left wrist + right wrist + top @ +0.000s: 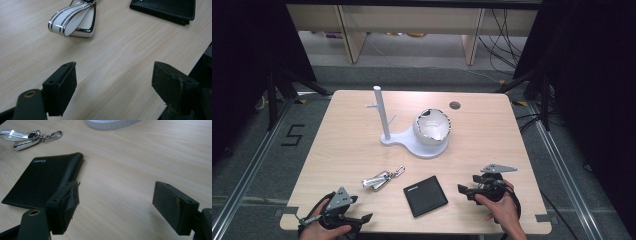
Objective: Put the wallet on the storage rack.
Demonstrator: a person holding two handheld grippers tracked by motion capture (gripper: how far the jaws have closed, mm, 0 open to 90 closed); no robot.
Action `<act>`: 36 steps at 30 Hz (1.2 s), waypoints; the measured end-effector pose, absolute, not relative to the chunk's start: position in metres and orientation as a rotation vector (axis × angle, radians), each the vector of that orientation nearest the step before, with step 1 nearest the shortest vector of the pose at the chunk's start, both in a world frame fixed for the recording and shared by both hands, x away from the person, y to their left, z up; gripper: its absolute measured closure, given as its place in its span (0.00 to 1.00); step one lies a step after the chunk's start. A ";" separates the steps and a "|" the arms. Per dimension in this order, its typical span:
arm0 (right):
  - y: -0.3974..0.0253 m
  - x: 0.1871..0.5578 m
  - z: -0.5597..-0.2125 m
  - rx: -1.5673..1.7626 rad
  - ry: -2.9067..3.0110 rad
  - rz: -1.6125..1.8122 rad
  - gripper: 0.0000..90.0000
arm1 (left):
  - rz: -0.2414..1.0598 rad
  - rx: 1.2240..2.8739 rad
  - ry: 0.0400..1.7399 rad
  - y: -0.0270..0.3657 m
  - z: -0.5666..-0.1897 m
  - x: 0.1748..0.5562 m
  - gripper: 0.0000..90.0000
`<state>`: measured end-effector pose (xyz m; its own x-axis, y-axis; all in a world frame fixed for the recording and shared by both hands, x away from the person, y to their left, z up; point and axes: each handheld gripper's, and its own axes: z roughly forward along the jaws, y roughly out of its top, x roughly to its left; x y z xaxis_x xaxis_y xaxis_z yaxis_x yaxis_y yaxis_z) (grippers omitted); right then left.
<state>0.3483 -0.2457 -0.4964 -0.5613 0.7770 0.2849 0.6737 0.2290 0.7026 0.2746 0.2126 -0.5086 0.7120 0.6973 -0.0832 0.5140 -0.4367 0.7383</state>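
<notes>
Both grippers sit at the near edge of the wooden table (492, 115), each with its jaws spread wide and holding nothing, so I judge this to be the approach step, before any grasp. The left gripper (357, 216) faces the key fob (382, 178), a white and chrome piece on a snap clip, which lies just ahead of it and a little to its right; in the left gripper view the key fob (75, 21) is well clear of the jaws. The right gripper (465, 189) points at the black leather wallet (425, 195), which lies flat between the two grippers; in the right gripper view the wallet (42, 180) is just beside the left jaw, not between the pads.

The next move likely calls for the left gripper to advance and lower so that its jaws straddle the fob's loop. Farther back stands a white stand (384, 117) with a peg post and a bowl (432, 125) on its base.

The wallet carries a small silver embossed brand near one corner; it is upside down here and too blurred to read.
</notes>
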 end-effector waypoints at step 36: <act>-0.215 0.360 -0.496 1.393 2.522 1.351 0.33 | 0.236 2.186 0.649 0.123 -0.510 0.302 0.92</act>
<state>0.3601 -0.2153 -0.4960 -0.6160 0.6766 0.4034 0.7108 0.2566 0.6549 0.3016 0.1229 -0.5103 0.8495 0.5253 -0.0495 0.3709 -0.5279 0.7640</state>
